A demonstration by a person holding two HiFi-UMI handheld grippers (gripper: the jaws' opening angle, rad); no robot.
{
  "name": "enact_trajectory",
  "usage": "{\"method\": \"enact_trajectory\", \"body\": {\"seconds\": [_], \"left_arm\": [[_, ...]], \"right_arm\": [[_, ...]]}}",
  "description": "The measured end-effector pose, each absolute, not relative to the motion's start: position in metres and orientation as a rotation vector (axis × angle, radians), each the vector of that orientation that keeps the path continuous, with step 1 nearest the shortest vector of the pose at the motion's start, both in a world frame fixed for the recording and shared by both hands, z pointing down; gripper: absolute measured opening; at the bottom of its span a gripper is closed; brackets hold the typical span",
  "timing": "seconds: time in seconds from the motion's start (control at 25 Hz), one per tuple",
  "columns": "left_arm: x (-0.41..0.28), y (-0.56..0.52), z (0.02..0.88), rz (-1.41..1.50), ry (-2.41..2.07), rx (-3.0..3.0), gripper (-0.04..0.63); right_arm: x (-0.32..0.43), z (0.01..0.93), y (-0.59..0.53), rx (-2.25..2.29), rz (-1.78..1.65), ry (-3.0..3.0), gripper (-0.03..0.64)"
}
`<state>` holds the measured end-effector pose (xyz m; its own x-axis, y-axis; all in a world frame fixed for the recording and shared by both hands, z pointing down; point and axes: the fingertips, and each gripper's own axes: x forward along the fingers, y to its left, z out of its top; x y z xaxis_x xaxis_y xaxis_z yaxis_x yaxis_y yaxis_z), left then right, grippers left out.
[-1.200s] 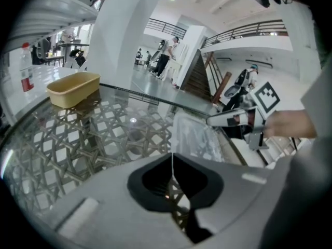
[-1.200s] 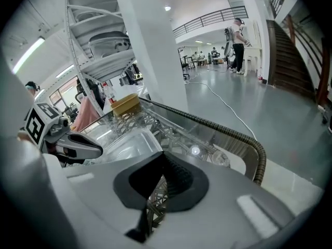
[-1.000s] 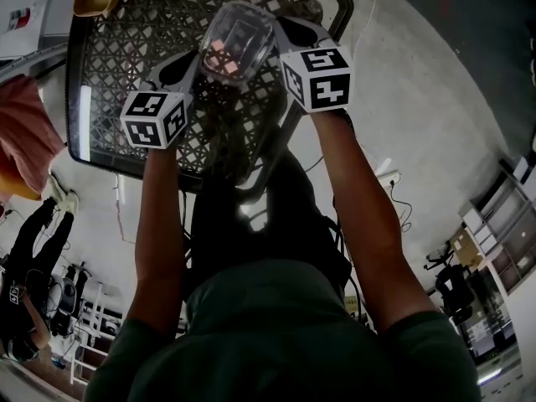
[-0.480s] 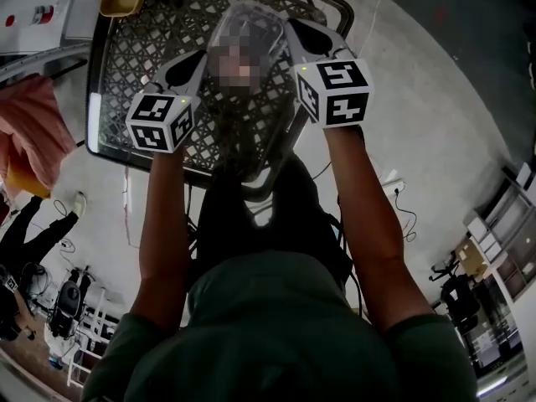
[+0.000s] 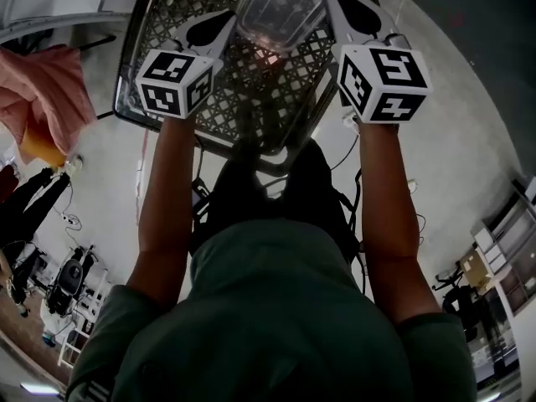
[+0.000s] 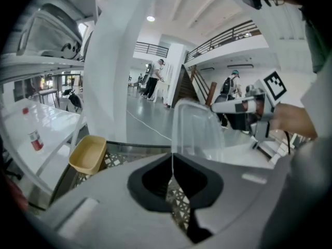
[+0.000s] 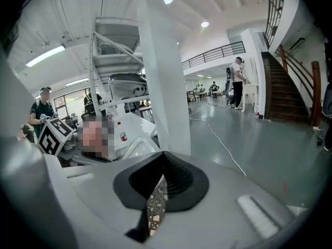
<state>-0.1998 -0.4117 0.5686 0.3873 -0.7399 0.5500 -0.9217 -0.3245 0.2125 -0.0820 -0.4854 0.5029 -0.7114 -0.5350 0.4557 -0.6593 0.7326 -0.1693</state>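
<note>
Glass over a metal lattice makes up the desk, the largest item on record; it fills the head view from eleven to one o'clock. We note a pink cloth off its edge at ten o'clock.

Next in size is the clear plastic container, at twelve o'clock in the head view. It hangs in the air above the desk, touching nothing but the two tools.

The left gripper takes the container's rim at its nine o'clock side. In the left gripper view its fingers are pressed together on the thin clear wall, which shows as a fine line between them. The right gripper takes the rim at three o'clock. Its own view shows the fingers closed to a sliver, and we judge them to be pinching the opposite wall.

Smallest is the yellow tray, resting on the far end of the desk, well apart from the container, at eight o'clock in the left gripper view.

Change noted: a second ago the container sat low over the glass. Both gripper views now look out level across the hall, with the desk dropped beneath them. We judge the lift complete and the load carried wholly by the two pinches. The tray has not moved.
</note>
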Motion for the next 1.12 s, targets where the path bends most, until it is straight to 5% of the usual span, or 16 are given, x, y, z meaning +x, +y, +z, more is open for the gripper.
{"method": "enact_trajectory", "body": {"seconds": [1.12], "left_arm": [[-0.165, -0.337, 0.320, 0.416, -1.583, 2.547, 0.008]], "right_arm": [[-0.036, 0.247, -0.375, 1.055, 0.037, -2.822, 0.005]]}}
